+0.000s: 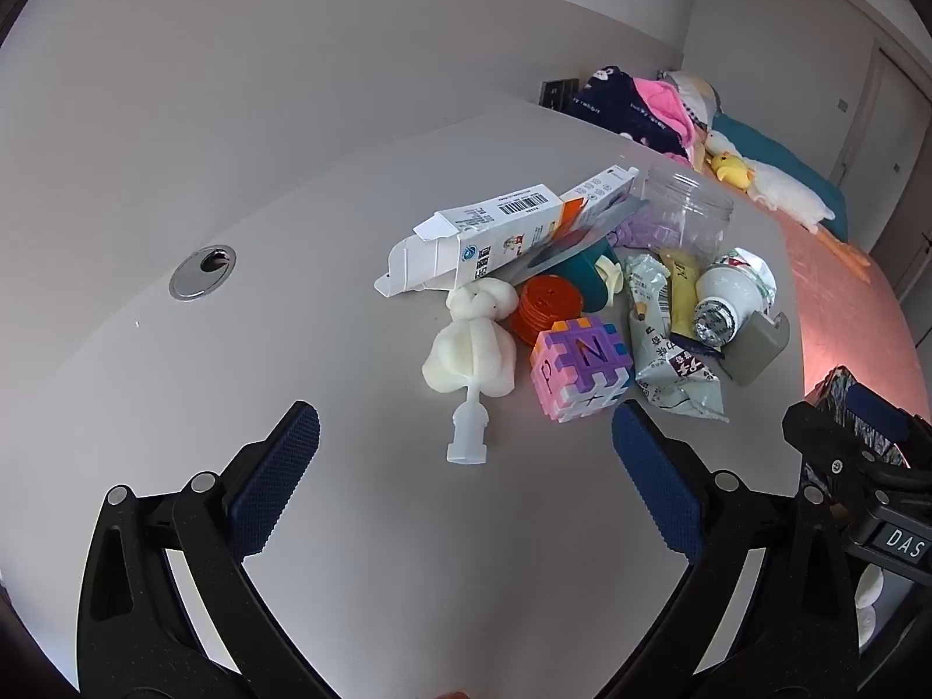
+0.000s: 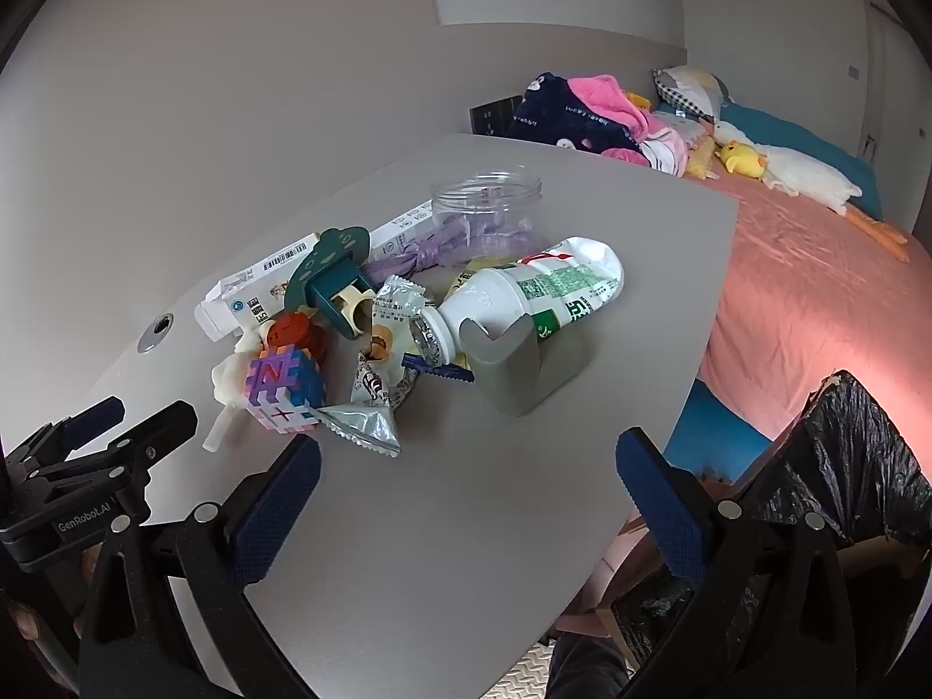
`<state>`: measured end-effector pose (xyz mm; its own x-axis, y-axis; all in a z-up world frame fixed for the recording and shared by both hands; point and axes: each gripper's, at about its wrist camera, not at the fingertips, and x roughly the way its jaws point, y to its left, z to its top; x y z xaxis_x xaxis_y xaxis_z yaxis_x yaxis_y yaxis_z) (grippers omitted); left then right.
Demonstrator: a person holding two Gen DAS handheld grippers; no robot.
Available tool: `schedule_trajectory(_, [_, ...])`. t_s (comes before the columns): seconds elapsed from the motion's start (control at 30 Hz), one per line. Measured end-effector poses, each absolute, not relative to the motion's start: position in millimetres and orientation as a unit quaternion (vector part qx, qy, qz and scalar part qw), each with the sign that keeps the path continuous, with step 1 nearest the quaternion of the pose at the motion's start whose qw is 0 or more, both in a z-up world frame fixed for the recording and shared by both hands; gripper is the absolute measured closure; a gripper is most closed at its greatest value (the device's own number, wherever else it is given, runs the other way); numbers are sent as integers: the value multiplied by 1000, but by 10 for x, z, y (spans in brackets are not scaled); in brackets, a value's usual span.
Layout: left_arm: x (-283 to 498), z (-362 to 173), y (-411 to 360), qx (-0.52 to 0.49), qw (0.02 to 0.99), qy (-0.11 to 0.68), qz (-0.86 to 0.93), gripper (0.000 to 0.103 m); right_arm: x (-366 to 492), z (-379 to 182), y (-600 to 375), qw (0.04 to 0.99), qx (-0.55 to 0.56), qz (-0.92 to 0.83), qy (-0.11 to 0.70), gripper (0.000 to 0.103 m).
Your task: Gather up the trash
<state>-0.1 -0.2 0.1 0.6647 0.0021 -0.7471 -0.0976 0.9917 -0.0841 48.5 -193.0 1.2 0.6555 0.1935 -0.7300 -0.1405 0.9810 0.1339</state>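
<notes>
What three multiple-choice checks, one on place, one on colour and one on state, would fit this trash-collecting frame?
1. Where is the clear plastic jar?
A. at the far side of the pile
B. inside the black trash bag
C. between the right gripper's fingers

2. What colour is the ribbed round lid by the puzzle cube?
A. green
B. orange
C. black

3. How does the white bottle rest?
A. upright and capped
B. on its side, crumpled
C. held in the left gripper

Answers:
1 A: the jar stands behind the other items on the table.
2 B: the lid shows orange in both views.
3 B: it lies on its side, dented, while the left gripper and the right gripper are open and hold nothing.
</notes>
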Motion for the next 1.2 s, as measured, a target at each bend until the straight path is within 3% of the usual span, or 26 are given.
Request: schedule_trajectory(1.2, [9, -10, -5, -50, 908, 415, 29, 6, 464, -42, -1943, 908, 32, 93, 408, 2])
